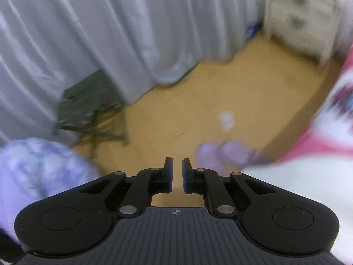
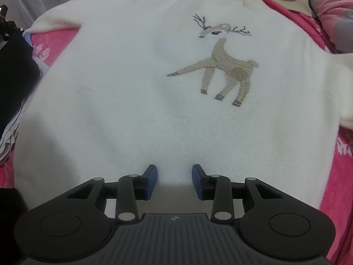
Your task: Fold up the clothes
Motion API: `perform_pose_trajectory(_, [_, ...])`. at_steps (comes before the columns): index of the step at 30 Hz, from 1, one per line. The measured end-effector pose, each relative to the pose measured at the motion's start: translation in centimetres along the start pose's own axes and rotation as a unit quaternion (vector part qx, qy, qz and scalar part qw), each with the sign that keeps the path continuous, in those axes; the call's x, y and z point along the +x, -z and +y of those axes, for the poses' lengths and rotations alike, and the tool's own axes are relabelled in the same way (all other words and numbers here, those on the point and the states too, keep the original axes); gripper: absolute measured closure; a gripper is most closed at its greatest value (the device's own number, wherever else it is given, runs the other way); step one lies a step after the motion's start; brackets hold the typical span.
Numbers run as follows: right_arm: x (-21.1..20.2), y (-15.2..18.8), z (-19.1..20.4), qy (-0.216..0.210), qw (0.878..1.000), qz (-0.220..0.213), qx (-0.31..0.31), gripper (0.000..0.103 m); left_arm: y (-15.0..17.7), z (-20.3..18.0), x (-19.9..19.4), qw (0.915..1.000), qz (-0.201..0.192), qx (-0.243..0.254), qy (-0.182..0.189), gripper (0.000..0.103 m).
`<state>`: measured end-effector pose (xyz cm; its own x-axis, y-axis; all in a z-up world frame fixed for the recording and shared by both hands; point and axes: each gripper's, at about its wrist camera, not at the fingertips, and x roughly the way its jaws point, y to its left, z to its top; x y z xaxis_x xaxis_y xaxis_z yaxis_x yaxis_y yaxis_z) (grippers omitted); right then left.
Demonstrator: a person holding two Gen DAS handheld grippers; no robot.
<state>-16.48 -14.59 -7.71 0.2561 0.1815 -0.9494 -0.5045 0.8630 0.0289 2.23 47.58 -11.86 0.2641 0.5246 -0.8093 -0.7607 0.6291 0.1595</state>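
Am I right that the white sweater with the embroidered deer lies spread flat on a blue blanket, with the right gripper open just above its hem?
Not quite: the blanket is pink, not blue, as the right wrist view shows. The white sweater with the embroidered deer does lie spread flat on it, and the right gripper is open just above its hem.

- Left gripper (image 1: 177, 162): matte black housing, ribbed grey top plate with a small crosshair mark, silver pivot pins on the linkages.
- Right gripper (image 2: 174, 169): same build.
- Fingers (image 2: 151, 177) black, faced with blue pads.
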Motion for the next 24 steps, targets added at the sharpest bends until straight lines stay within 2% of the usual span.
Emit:
perform_pose_trajectory(2, [0.0, -0.1, -0.1, 0.000, 1.000, 0.001, 0.000, 0.065, -0.7, -1.0, -2.7, 0.9969, -0.017, -0.004, 0.077, 0.094])
perform_pose_trajectory(4, [0.1, -0.2, -0.1, 0.000, 1.000, 0.003, 0.000, 0.065, -0.8, -3.3, -5.8, 0.9864, -0.023, 0.033, 0.159, 0.090])
perform_pose_trajectory(6, [0.1, -0.3, -0.1, 0.001, 1.000, 0.004, 0.002, 0.064, -0.3, -6.2, -8.5, 0.9674, -0.016, 0.098, 0.233, 0.088])
perform_pose_trajectory(7, [0.1, -0.3, 0.0, 0.003, 1.000, 0.005, 0.002, 0.064, 0.3, -8.3, -9.8, 0.9532, -0.010, 0.146, 0.265, 0.088])
perform_pose_trajectory(9, [0.1, -0.3, 0.1, 0.007, 1.000, 0.006, 0.001, 0.064, 1.8, -11.6, -11.1, 0.9287, -0.004, 0.230, 0.291, 0.088])
perform_pose_trajectory(11, [0.1, -0.3, 0.2, 0.010, 1.000, 0.006, 0.000, 0.064, 3.8, -14.8, -11.0, 0.9072, -0.002, 0.314, 0.280, 0.087])
perform_pose_trajectory(13, [0.1, -0.3, 0.2, 0.011, 1.000, 0.006, -0.001, 0.064, 5.9, -16.8, -9.3, 0.8974, 0.025, 0.370, 0.239, 0.087])
perform_pose_trajectory(14, [0.1, -0.3, 0.1, 0.009, 1.000, 0.005, -0.001, 0.064, 6.8, -17.4, -7.9, 0.8938, 0.045, 0.392, 0.214, 0.087])
perform_pose_trajectory(18, [0.0, -0.1, -0.1, 0.005, 1.000, 0.000, -0.003, 0.064, 5.8, -17.5, -8.6, 0.8904, 0.065, 0.402, 0.203, 0.087])
perform_pose_trajectory(19, [0.0, 0.0, -0.2, 0.003, 1.000, -0.001, -0.004, 0.063, 5.5, -17.8, -9.2, 0.8857, 0.065, 0.416, 0.197, 0.087])
perform_pose_trajectory(22, [0.1, 0.1, -0.5, -0.001, 1.000, -0.003, -0.003, 0.063, 5.6, -17.5, -10.7, 0.8842, 0.050, 0.416, 0.207, 0.087])
perform_pose_trajectory(24, [0.2, 0.1, -0.6, -0.005, 1.000, -0.004, 0.000, 0.062, 6.1, -17.7, -11.8, 0.8744, 0.043, 0.431, 0.220, 0.086])
